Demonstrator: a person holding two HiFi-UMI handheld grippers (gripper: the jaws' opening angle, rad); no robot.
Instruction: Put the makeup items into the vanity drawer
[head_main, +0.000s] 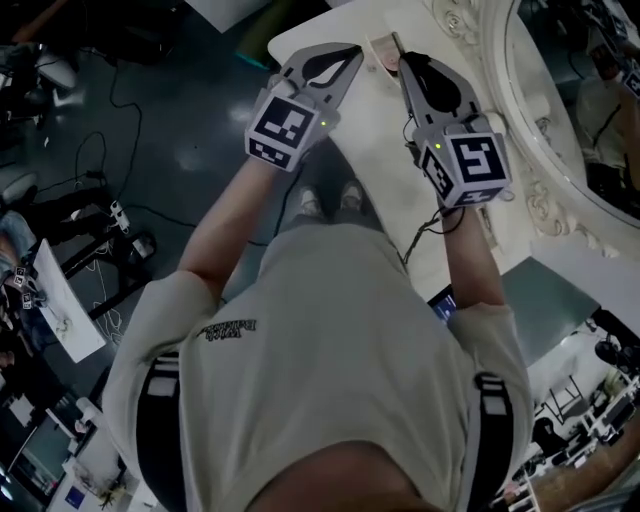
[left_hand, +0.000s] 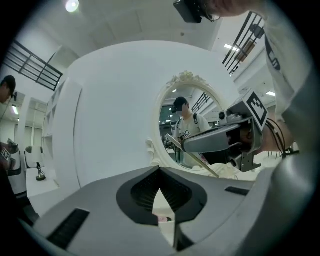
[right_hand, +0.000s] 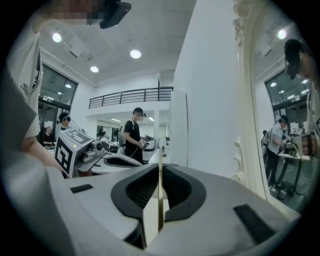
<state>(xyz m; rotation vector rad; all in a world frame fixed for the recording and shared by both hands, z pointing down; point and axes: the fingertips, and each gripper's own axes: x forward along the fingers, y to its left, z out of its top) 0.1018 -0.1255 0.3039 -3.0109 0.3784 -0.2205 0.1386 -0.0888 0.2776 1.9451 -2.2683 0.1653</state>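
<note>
Right gripper (right_hand: 160, 169): jaws narrow, clamped on a thin makeup stick (right_hand: 159, 200). The stick stands upright in the slit between the pads. In the left gripper view it pokes out past the right jaw tips as a long gold sliver, slanting down in front of the mirror (left_hand: 187, 107).

Left gripper (left_hand: 159, 171): jaw tips together, nothing pinched. Only the hollow behind the tips gapes, and through it shows white table plus a small pink item (left_hand: 162, 218), below and beyond the jaws, not touched.

Head view: both grippers point forward over the white table (head_main: 378, 140), left one beside the right, tips near each other but apart. A pinkish item lies on the table just between and ahead of the two sets of tips; cannot tell what it is. The mirror with its carved frame is to the right of the right jaws.
</note>
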